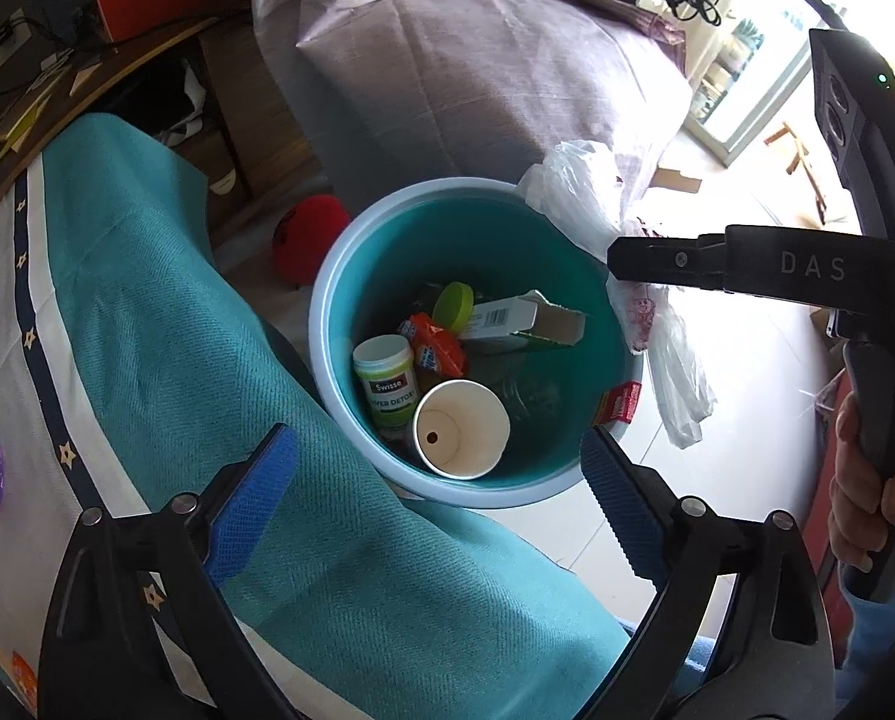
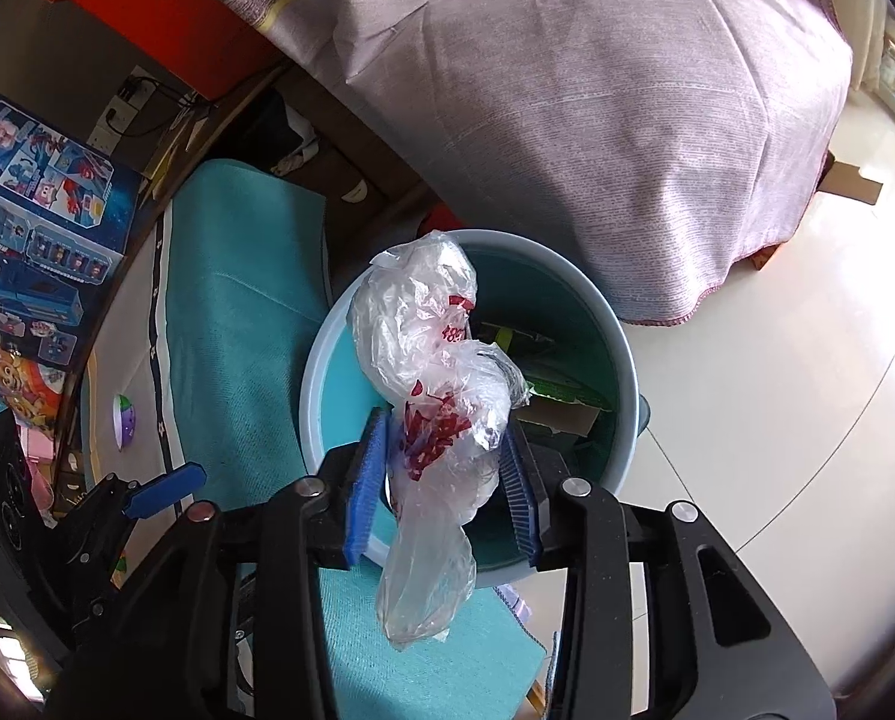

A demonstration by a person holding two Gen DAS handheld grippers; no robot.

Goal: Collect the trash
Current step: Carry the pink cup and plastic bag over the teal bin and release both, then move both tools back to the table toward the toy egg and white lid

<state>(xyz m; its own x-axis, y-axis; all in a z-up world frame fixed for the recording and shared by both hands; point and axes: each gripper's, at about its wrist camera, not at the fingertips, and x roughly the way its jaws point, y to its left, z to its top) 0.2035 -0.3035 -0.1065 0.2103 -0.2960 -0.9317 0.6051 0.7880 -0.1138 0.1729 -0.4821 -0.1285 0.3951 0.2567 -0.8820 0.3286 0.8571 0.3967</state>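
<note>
A light blue bin (image 1: 327,312) with a teal inside stands on the floor beside a cloth-covered table. In it lie a paper cup (image 1: 459,429), a Swisse bottle (image 1: 384,381), a carton (image 1: 519,315) and an orange wrapper (image 1: 438,348). My left gripper (image 1: 435,444) hangs open above the bin's near side, with nothing between its blue pads. My right gripper (image 2: 444,429) is over the bin (image 2: 627,372), with a crumpled clear plastic bag (image 2: 423,336) with red print between its pads and touching both. In the left wrist view that bag (image 1: 573,192) dangles at the bin's far right rim.
A teal cloth (image 1: 177,330) covers the table on the left. A bed with a mauve cover (image 1: 477,60) rises behind the bin. A red object (image 1: 309,228) lies on the floor. Toy boxes (image 2: 27,210) stand at the far left. Pale tiled floor (image 2: 777,360) stretches to the right.
</note>
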